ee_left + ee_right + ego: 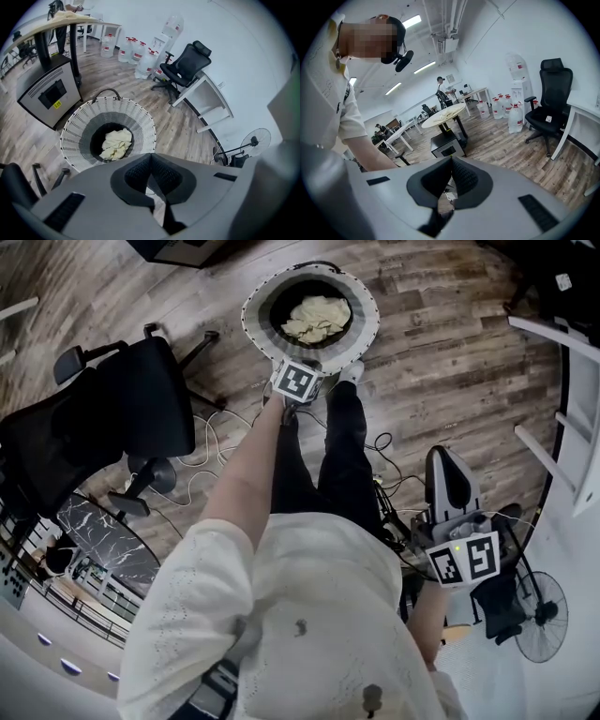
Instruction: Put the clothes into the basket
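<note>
Left tool (151, 157), jaws together, empty, clothes (116, 144) in basket (140, 121) just beyond

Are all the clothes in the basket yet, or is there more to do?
Done: a pale yellow cloth lies inside the white basket. In hand: nothing. The left gripper, near the basket, and the right gripper, at the person's side, both have their jaws together and empty. Left: no other clothes show on the floor, so it may be finished.

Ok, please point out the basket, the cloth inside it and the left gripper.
basket (251, 320): head view, white rim.
cloth (317, 318): head view, middle of the pile.
left gripper (151, 157): left gripper view, closed fingertips.
</note>
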